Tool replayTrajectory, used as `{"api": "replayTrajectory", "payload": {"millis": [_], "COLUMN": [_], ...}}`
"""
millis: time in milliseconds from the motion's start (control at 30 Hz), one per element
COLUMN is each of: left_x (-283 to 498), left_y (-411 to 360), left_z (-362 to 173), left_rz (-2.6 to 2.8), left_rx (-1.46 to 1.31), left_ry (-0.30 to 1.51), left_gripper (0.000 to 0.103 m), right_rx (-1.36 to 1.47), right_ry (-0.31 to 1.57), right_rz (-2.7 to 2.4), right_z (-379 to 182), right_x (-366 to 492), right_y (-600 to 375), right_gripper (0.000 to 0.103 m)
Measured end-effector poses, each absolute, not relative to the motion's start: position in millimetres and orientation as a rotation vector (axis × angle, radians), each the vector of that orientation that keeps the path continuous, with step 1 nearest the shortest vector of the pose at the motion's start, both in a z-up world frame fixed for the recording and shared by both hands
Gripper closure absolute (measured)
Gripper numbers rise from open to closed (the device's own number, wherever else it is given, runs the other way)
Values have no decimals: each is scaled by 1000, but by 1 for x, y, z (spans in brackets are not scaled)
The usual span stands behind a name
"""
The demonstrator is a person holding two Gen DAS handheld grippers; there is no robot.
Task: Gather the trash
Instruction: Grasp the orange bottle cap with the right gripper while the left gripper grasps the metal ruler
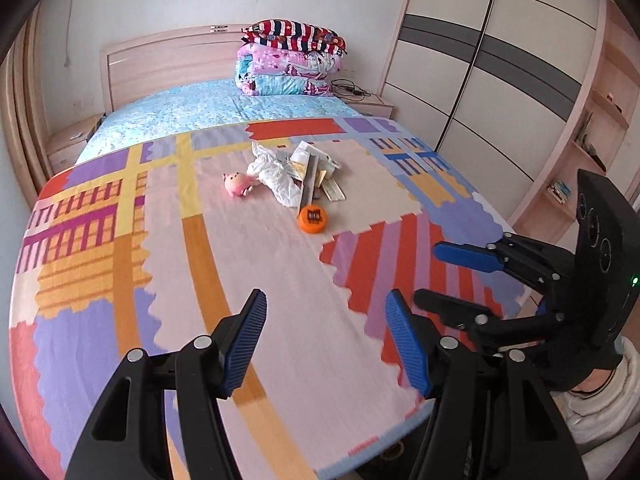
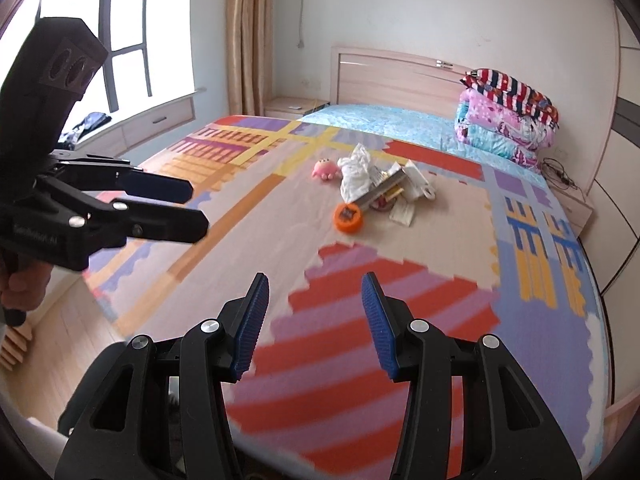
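Observation:
A heap of trash lies mid-bed: a crumpled white plastic bag (image 1: pixel 276 178) (image 2: pixel 354 174), flat paper and foil wrappers (image 1: pixel 318 172) (image 2: pixel 404 190), and an orange round lid (image 1: pixel 313 219) (image 2: pixel 349 218) at the near side. A pink plush toy (image 1: pixel 237 185) (image 2: pixel 325 170) sits just left of the bag. My left gripper (image 1: pixel 326 304) hovers open over the near end of the bed, nothing between its fingers. My right gripper (image 2: pixel 314 286) is likewise open and empty, well short of the heap. Each gripper shows in the other's view: the right one (image 1: pixel 424 276), the left one (image 2: pixel 198 208).
The bed carries a colourful patchwork blanket (image 1: pixel 120 240) (image 2: pixel 400 300). Folded quilts (image 1: pixel 290 62) (image 2: pixel 506 114) are stacked by the headboard. A wardrobe (image 1: pixel 480 60) stands at the right, nightstands (image 1: pixel 68 142) (image 2: pixel 290 106) flank the bed, and a window bench (image 2: pixel 152 120) runs along the left.

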State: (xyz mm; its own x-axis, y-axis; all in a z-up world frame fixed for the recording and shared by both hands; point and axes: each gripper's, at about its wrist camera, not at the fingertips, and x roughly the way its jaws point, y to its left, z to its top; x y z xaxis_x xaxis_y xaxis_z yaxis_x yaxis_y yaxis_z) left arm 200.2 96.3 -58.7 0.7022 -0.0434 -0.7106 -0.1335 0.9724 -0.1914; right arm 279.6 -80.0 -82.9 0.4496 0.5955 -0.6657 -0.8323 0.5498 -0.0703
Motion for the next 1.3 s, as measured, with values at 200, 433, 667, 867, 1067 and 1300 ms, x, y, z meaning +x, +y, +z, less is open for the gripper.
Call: {"api": "replayTrajectory", "payload": {"millis": [200, 433, 667, 867, 1067, 1300], "left_x": [231, 259, 281, 292, 300, 314], "left_y": [117, 136, 151, 160, 160, 151], "left_z": [-66, -75, -84, -90, -94, -93], "left_rz": [59, 60, 43, 43, 37, 21], "left_rx": [-247, -248, -245, -257, -241, -208], "left_ry": [814, 835, 856, 864, 874, 879], "left_gripper": [44, 44, 44, 44, 44, 44], "right_rx": [-474, -500, -511, -552, -523, -482], "right_ry": [638, 682, 726, 726, 737, 730], "right_rz": [911, 900, 890, 870, 878, 866], "right_z": [-90, -104, -111, -118, -121, -113], "right_x": [301, 330, 349, 354, 360, 360], "right_y": [-49, -27, -9, -1, -3, -26], "right_gripper": [55, 55, 69, 71, 74, 74]}}
